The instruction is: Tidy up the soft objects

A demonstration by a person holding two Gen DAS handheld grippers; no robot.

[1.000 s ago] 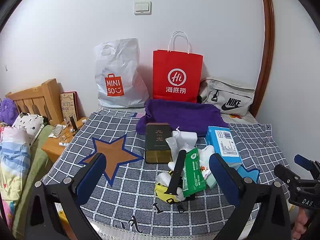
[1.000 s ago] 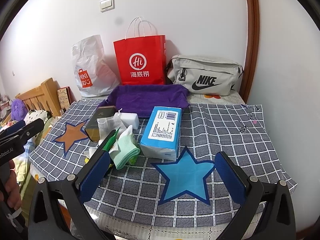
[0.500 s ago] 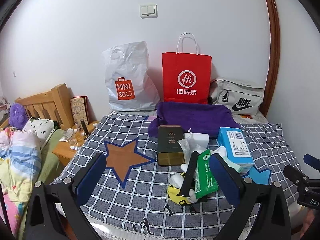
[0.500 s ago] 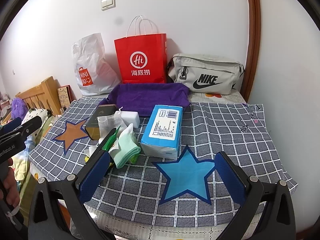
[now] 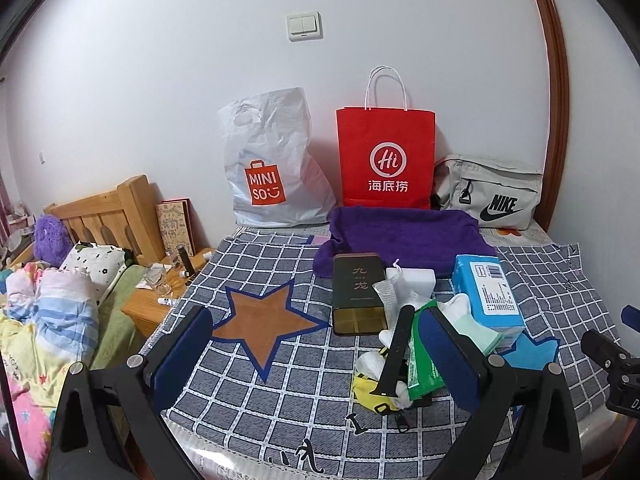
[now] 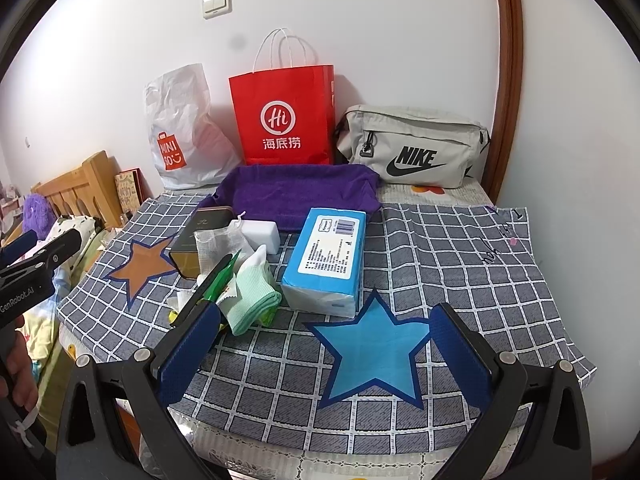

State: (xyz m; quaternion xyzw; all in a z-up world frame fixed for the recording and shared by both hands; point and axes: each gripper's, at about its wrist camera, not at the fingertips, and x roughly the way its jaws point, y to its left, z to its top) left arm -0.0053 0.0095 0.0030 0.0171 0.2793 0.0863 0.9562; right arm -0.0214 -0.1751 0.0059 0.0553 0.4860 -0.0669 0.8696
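The step in hand looks like the approach: nothing has been picked up, and both tools sit at the near edge of a checked cloth [image 6: 460,248] spread over what appears to be a bed.

In the left wrist view, the left hand-held gripper [image 5: 316,356] fills the lower part of the frame. Its 2 blue-padded fingers stand wide apart and hold nothing, with an orange star [image 5: 264,320] on the cloth between them. In the right wrist view, the right hand-held gripper [image 6: 320,356] is also spread wide and empty, framing a blue star [image 6: 372,356] at lower centre. Each tool points forward and slightly down toward the wall, roughly level with the other; the left one shows at the left edge of the right view.

The soft things lie in a heap at centre frame. A pale green sock [image 6: 252,300] sits nearest the right tool's left finger, just beside a blue tissue pack [image 6: 326,256]. A white mesh pouch [image 6: 216,244], a white sponge block [image 6: 262,234] and a green wipes packet [image 5: 424,360] are crowded against a dark tin [image 5: 356,292]. A black strap [image 5: 394,352] lies across the heap. Behind, a purple towel [image 6: 296,192] is spread flat.

At the wall stand a white plastic bag [image 6: 180,136], a red paper bag [image 6: 284,116] and a grey pouch [image 6: 412,148].

The next move probably calls for sending 1 tool forward and down over the sock, then closing gently.
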